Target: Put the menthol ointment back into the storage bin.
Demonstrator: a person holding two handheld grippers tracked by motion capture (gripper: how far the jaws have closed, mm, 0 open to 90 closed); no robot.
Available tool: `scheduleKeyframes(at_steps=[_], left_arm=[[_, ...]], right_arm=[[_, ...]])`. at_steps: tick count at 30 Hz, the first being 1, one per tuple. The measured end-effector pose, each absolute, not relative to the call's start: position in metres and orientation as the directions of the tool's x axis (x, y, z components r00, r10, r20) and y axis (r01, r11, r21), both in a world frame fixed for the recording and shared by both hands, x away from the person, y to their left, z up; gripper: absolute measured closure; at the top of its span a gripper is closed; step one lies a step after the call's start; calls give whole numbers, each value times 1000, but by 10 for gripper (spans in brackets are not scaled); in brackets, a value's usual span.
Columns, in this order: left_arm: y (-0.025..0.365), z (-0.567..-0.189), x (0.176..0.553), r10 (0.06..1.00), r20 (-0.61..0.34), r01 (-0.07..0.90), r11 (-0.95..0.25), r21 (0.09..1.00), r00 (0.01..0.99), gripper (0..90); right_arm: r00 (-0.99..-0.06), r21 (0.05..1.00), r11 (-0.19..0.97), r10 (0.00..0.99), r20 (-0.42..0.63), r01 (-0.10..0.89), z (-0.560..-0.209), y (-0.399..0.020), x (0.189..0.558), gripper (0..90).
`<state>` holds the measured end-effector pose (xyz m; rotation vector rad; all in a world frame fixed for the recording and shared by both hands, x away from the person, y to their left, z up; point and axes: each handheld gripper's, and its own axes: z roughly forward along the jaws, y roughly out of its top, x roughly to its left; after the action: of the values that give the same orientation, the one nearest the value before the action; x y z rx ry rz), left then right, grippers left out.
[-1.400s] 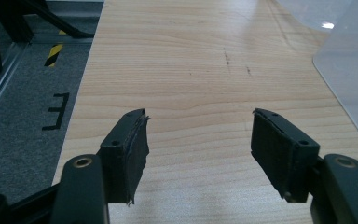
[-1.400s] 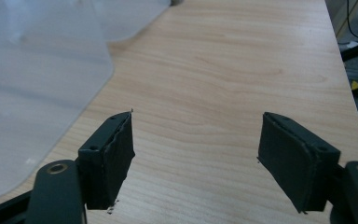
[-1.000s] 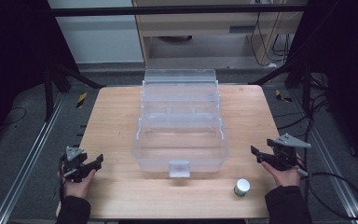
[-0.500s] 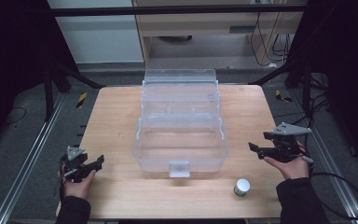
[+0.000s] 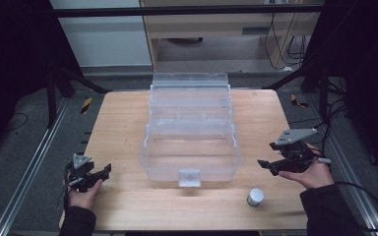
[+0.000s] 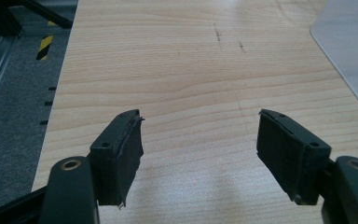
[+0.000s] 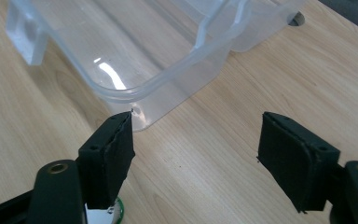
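Note:
A clear plastic box point(image 5: 167, 169) with its lid folded back stands open in the middle of the wooden table point(image 5: 123, 123). A small white-lidded jar point(image 5: 255, 197) with a green label stands near the front right. My right gripper point(image 5: 264, 164) hovers above the table to the right of the box, pointing left at its near right corner point(image 7: 140, 100); it is open and empty point(image 7: 198, 135), and its jaws have just closed a little. The jar point(image 7: 117, 210) peeks out under its left jaw. My left gripper point(image 5: 104, 172) rests low at the front left, open and empty point(image 6: 200, 135).
The table's left edge point(image 6: 58, 102) drops to grey floor with a metal rail. A corner of the box point(image 6: 349, 46) lies ahead and to the right of the left gripper. Dark frame legs and cables stand beyond the table's far side.
The right hand has lifted its gripper off the table and carried it upward, away from the jar. The left hand has stayed where it was.

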<state>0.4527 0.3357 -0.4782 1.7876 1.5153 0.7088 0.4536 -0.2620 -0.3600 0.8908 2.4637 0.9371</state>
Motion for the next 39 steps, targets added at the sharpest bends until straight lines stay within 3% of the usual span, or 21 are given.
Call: scheduleKeyframes(at_steps=[10, 39], left_arm=[[335, -479, 453, 983, -16, 618, -101, 780, 181, 308], [331, -480, 454, 978, 3, 623, -134, 770, 207, 308]], right_arm=[[-821, 613, 684, 563, -98, 396, -355, -246, 453, 274], [-921, 441, 839, 385, -65, 319, -370, -225, 443, 354]])
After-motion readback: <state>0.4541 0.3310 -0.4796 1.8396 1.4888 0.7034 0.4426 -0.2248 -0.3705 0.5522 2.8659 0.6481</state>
